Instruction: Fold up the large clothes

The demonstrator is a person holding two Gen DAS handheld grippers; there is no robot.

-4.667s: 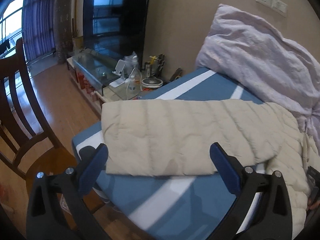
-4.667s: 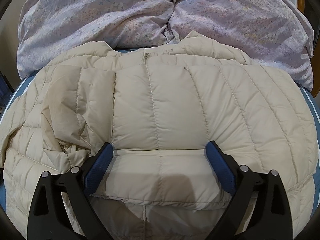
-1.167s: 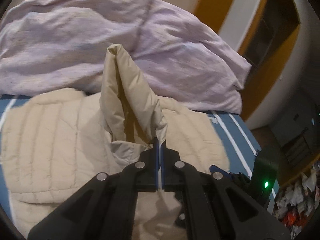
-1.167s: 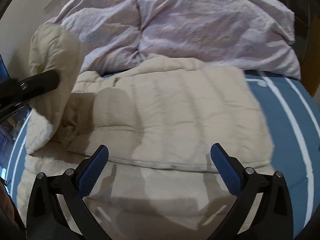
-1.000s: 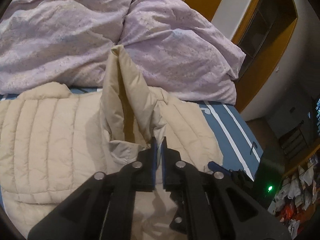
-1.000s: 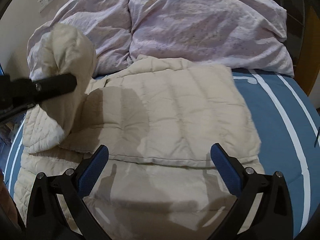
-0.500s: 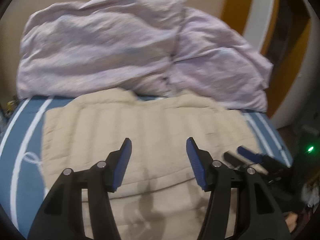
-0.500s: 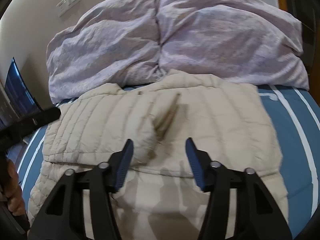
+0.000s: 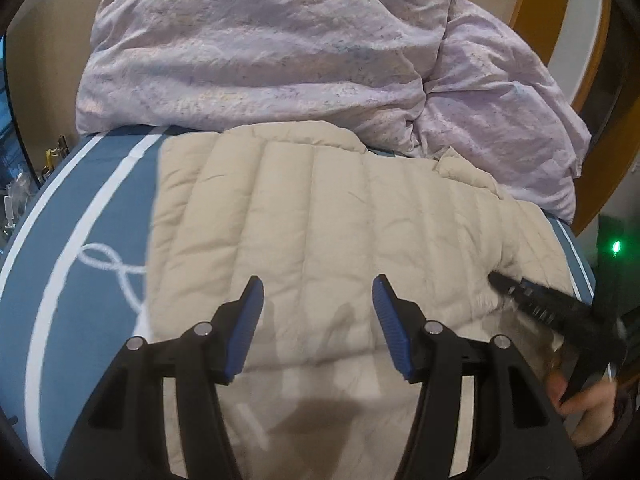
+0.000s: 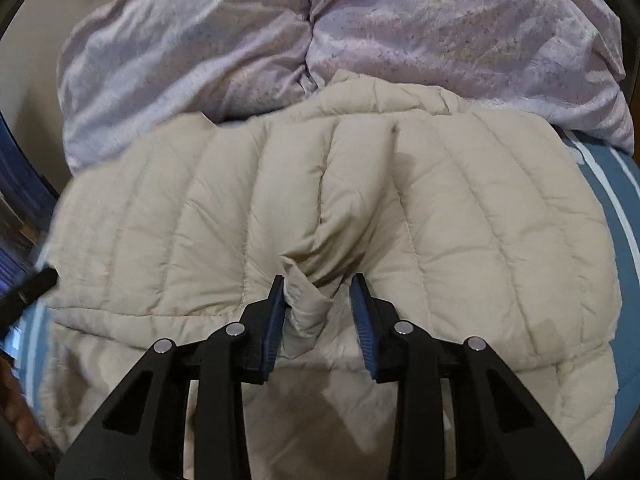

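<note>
A beige quilted down jacket (image 9: pixel 320 216) lies folded on the blue bed; it also shows in the right wrist view (image 10: pixel 360 200). My left gripper (image 9: pixel 318 304) is open and empty, just above the jacket's folded left half. My right gripper (image 10: pixel 319 300) is partly open with a bunched fold of the jacket's edge (image 10: pixel 306 304) between its pads, which are not closed on it. The right gripper also shows at the right of the left wrist view (image 9: pixel 520 292), with its tip at the jacket's edge.
A crumpled lilac duvet (image 9: pixel 280 48) is piled behind the jacket against the wall, seen also in the right wrist view (image 10: pixel 360 20). The blue bedsheet with white stripes (image 9: pixel 80 216) is bare to the left. A dark device with a green light (image 9: pixel 616 246) stands at right.
My left gripper let go of the raised sleeve and opened; the sleeve now lies flat on the jacket. My right gripper narrowed and moved onto the jacket's front edge, bunching a fold between its pads.
</note>
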